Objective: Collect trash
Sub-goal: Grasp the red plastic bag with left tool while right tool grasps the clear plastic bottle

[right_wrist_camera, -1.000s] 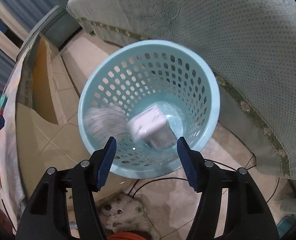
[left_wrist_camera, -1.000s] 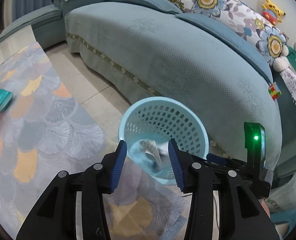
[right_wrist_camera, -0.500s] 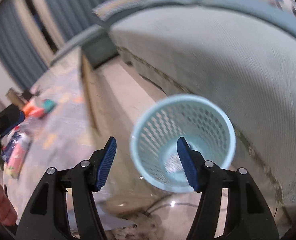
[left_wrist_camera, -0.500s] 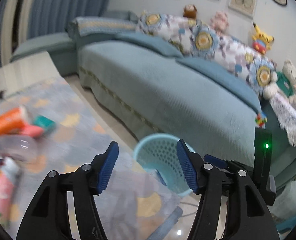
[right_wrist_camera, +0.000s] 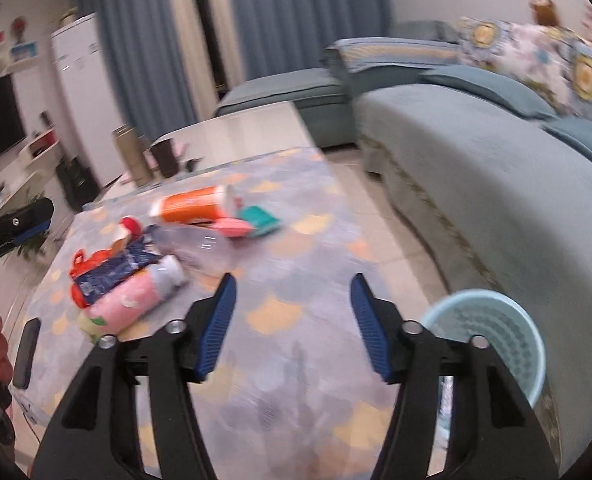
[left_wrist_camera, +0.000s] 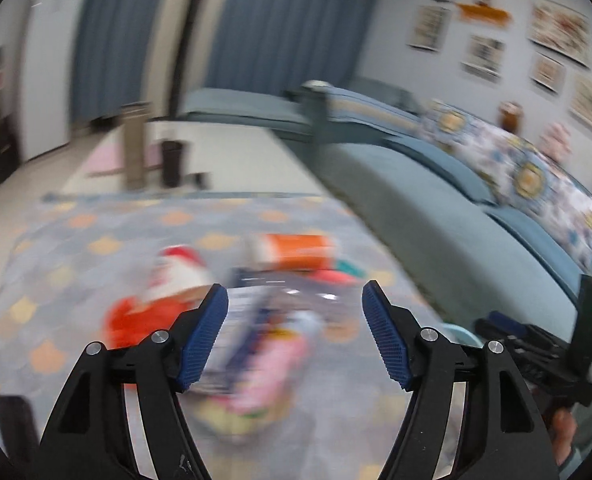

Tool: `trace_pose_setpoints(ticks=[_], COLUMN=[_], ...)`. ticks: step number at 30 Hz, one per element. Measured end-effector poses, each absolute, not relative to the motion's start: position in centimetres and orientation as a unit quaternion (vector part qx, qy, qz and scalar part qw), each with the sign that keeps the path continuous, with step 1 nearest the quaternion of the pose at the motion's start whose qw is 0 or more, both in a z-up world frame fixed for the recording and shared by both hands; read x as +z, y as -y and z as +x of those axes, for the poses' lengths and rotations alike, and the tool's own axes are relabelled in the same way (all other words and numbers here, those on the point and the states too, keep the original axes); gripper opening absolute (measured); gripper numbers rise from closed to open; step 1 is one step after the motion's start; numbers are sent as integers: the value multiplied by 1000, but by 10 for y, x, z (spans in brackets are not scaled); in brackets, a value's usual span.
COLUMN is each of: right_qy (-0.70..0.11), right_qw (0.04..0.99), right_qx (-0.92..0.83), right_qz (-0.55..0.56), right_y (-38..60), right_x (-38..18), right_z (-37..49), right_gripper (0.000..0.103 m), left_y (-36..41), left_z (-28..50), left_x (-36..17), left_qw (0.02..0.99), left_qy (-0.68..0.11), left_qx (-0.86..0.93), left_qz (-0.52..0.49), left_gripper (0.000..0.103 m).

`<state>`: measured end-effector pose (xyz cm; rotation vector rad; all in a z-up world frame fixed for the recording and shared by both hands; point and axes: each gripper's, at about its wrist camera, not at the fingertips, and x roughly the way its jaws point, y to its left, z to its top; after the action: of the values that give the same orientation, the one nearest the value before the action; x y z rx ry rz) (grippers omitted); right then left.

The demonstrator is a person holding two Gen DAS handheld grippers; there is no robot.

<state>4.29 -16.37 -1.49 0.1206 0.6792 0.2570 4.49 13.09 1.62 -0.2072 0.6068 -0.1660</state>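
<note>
The trash lies in a heap on a table with a patterned cloth (right_wrist_camera: 296,264); in the right wrist view the heap sits up and to the left of the right gripper (right_wrist_camera: 294,320); in it are an orange tube (right_wrist_camera: 192,206) at the far end, a pink and teal packet (right_wrist_camera: 252,224) touching the tube's near side, a clear bottle (right_wrist_camera: 200,248) in the middle, a dark blue wrapper (right_wrist_camera: 116,272) and a pink pack (right_wrist_camera: 132,304) side by side nearest the left finger, and something red (right_wrist_camera: 88,260) at the far left edge of the heap; the right gripper's blue fingers (right_wrist_camera: 218,324) are spread wide with nothing between them but cloth; a light blue basket (right_wrist_camera: 492,332) stands on the floor just past the right finger, low beside the table's edge; a big teal sofa (right_wrist_camera: 476,168) runs behind the basket.

In the left wrist view all is blurred; the left gripper (left_wrist_camera: 295,332) has its fingers spread wide too, holding nothing; the pink pack (left_wrist_camera: 264,368) and the blue wrapper (left_wrist_camera: 252,328) show in the gap between the fingers, closer to the left finger; the orange tube (left_wrist_camera: 296,250) lies beyond the fingertips; a red and white thing (left_wrist_camera: 164,292) lies just outside the left finger; I cannot tell what it is; the sofa (left_wrist_camera: 436,208) runs off past the right finger.
</note>
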Motion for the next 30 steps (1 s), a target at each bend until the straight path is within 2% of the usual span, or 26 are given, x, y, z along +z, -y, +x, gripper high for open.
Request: trace_pose_setpoints(ticks=[6,10,18,23,25,30], right_qy=[-337,-349,-378,-397,-405,-420], right_qw=[923,912,884,869,861,853], right_qx=[182,218,270,279,289,288], right_qz=[33,8,-54,-93,-104,-112], right_y=[108,73,25,15,9,1], right_x=[-22,-31,-53,-67,-73,-79], right_z=[85,119,171,185,189,197], right_gripper=[50,50,49,50,57,63], left_y=[-215,-244,-260,-261,-260,-247], left_z=[54,62,83,93,96,100], left_x=[-23,-57,-93,-104,-109,-114], left_qw=[932,919,902,897,892,882], left_qy=[-330,-352,-380,-386,-392,-410], left_qx=[-17,10,11,-4,-13,-43], left_qz=[-146,-175,-204,-213,-223,-228], left_gripper=[66,66,68,75,75,76])
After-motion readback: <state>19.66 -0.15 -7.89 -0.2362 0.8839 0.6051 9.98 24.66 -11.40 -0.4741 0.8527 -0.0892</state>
